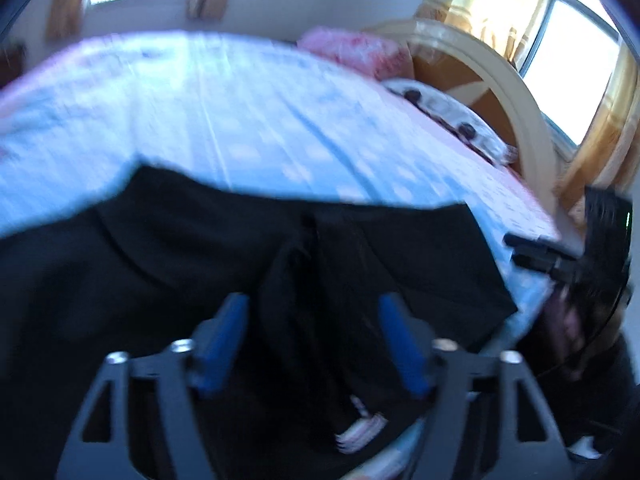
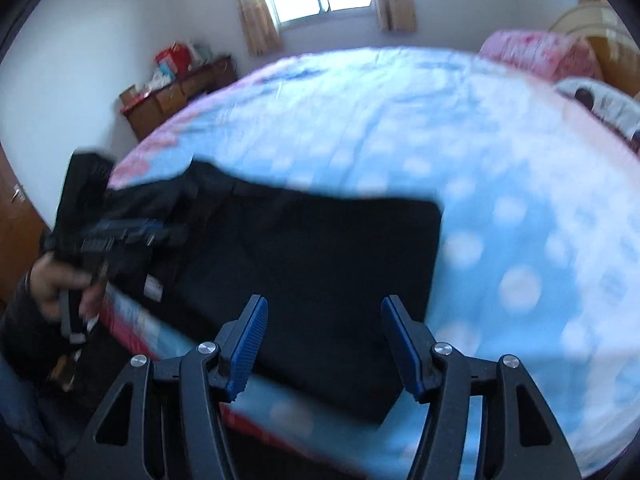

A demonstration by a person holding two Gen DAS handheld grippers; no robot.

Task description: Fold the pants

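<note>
Folded black fabric pants [image 2: 304,264] are laid on a blue polka-dot bed sheet [image 2: 500,200]. Left gripper [image 1: 314,308] and right gripper [image 2: 324,312] fingers are spread apart, nothing pinched.

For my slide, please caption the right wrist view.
Open right tongs above folded black pants on a blue bed.

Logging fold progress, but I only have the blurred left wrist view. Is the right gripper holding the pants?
Observer: No. The right gripper is open over the pants, with nothing pinched.
Operator: What is carrying the left gripper?
Observer: A hand grips the handle of the left gripper, beside the bed's edge.
Operator: Anything beyond the far-left end of the bed?
Observer: A wooden cabinet with boxes on top stands against the wall.
</note>
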